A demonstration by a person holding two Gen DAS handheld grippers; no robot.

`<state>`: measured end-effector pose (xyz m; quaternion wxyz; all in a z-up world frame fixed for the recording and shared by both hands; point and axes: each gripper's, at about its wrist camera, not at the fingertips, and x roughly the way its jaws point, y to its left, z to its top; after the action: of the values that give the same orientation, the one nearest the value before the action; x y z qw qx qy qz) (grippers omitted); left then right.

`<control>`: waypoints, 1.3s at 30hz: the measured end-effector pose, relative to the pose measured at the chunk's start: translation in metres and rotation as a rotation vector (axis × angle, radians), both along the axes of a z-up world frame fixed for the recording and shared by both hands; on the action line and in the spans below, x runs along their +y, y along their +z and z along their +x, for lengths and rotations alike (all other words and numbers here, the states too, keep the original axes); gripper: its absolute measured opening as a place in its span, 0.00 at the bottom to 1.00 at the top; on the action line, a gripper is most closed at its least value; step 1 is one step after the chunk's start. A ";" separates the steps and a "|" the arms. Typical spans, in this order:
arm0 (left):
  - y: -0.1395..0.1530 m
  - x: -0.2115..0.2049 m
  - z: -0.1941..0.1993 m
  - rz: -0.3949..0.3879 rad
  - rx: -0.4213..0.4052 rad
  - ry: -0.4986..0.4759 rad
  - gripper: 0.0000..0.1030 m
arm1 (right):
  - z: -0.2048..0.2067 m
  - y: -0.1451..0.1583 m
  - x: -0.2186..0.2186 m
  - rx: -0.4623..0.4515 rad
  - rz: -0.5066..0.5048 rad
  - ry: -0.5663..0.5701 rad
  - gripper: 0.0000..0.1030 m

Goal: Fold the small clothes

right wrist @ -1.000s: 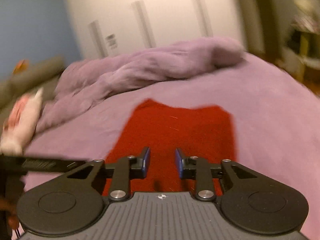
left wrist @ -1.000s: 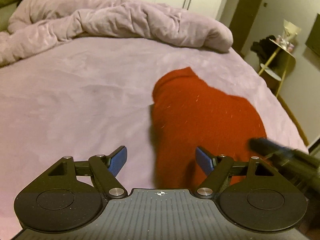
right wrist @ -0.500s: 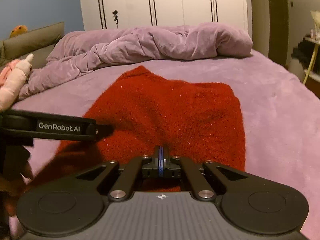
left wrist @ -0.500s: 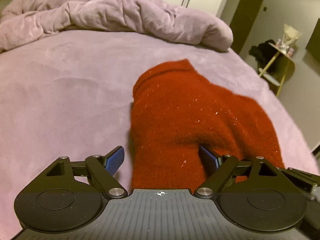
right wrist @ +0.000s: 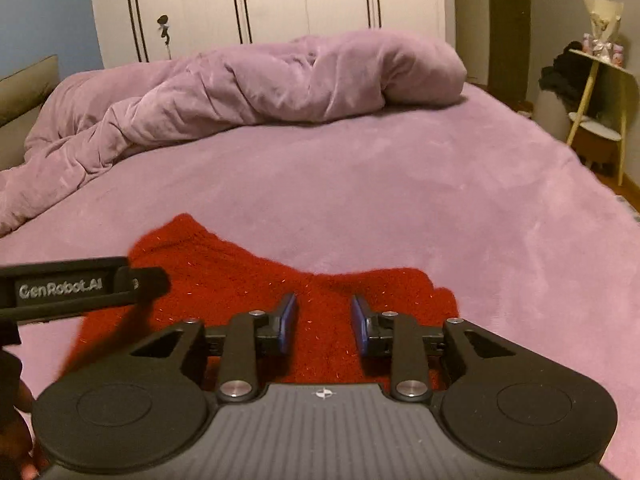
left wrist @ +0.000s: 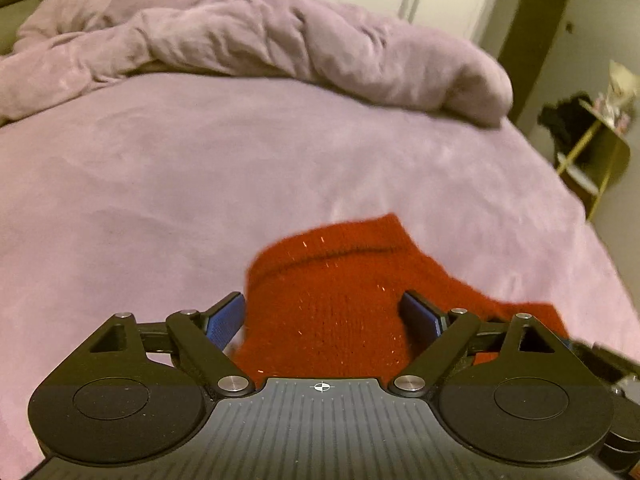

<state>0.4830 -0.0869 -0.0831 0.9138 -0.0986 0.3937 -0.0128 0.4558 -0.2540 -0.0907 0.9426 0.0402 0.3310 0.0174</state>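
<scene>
The red knit garment point(left wrist: 332, 304) is spread sideways just ahead of both grippers. The left gripper point(left wrist: 324, 316) is held wide open, the right gripper point(right wrist: 324, 322) partly open after just opening; nothing is gripped.

Bed point(right wrist: 400, 200): carries everything.
Sweater point(right wrist: 240, 280): on the bed's near part, under both tools.
Duvet point(right wrist: 260, 84): heaped across the bed's far side.
Wardrobe point(right wrist: 280, 0): behind the duvet.
Side shelf point(right wrist: 600, 96): right of the bed.
Left tool point(right wrist: 80, 286): left of the right tool point(right wrist: 324, 326), over the sweater.
</scene>
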 end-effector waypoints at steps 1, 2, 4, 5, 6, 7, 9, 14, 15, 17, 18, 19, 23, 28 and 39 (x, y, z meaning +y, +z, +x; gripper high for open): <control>-0.007 -0.003 0.001 0.009 -0.004 0.008 0.89 | 0.001 -0.008 -0.002 -0.024 -0.007 0.015 0.30; -0.015 -0.008 0.001 0.030 -0.015 0.011 0.89 | 0.001 -0.013 -0.004 -0.034 -0.012 0.024 0.31; -0.024 -0.014 -0.004 0.087 -0.065 0.017 0.89 | 0.004 -0.017 -0.009 -0.045 0.016 0.042 0.33; -0.025 -0.015 -0.004 0.088 -0.070 0.021 0.90 | 0.005 -0.017 -0.012 -0.042 0.034 0.046 0.33; -0.023 -0.012 -0.003 0.072 -0.062 0.022 0.91 | 0.004 -0.015 -0.016 -0.042 0.056 0.050 0.35; -0.021 -0.007 -0.003 0.039 -0.052 0.018 0.92 | 0.001 -0.011 -0.019 -0.043 0.083 0.054 0.37; -0.017 0.018 -0.009 -0.119 -0.025 -0.021 0.92 | -0.007 -0.001 -0.029 -0.034 0.156 0.065 0.47; -0.006 0.085 -0.058 -0.352 -0.013 -0.183 0.93 | -0.080 0.022 -0.068 -0.075 0.326 0.092 0.96; -0.009 0.098 -0.069 -0.404 -0.002 -0.208 0.93 | -0.091 0.018 -0.078 -0.054 0.359 0.096 0.96; -0.021 0.113 -0.083 -0.492 0.052 -0.247 0.92 | -0.105 0.002 -0.100 0.040 0.463 0.071 0.96; -0.027 0.116 -0.086 -0.519 0.081 -0.255 0.91 | -0.109 -0.009 -0.110 0.084 0.520 0.062 0.96; -0.033 0.119 -0.088 -0.552 0.090 -0.263 0.91 | -0.110 -0.018 -0.118 0.117 0.567 0.044 0.96; -0.051 0.120 -0.076 -0.708 0.149 -0.247 0.89 | -0.106 -0.044 -0.139 0.145 0.781 -0.005 0.96; -0.065 0.110 -0.056 -0.766 0.188 -0.233 0.89 | -0.084 -0.057 -0.141 0.171 0.924 0.017 0.90; -0.045 0.089 -0.055 -0.655 0.148 -0.190 0.69 | -0.070 -0.056 -0.125 0.186 0.986 0.061 0.52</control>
<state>0.4282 0.0023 -0.1279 0.7973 -0.3501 0.4413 -0.2165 0.3862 -0.3788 -0.1470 0.7770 0.4725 0.3672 0.1954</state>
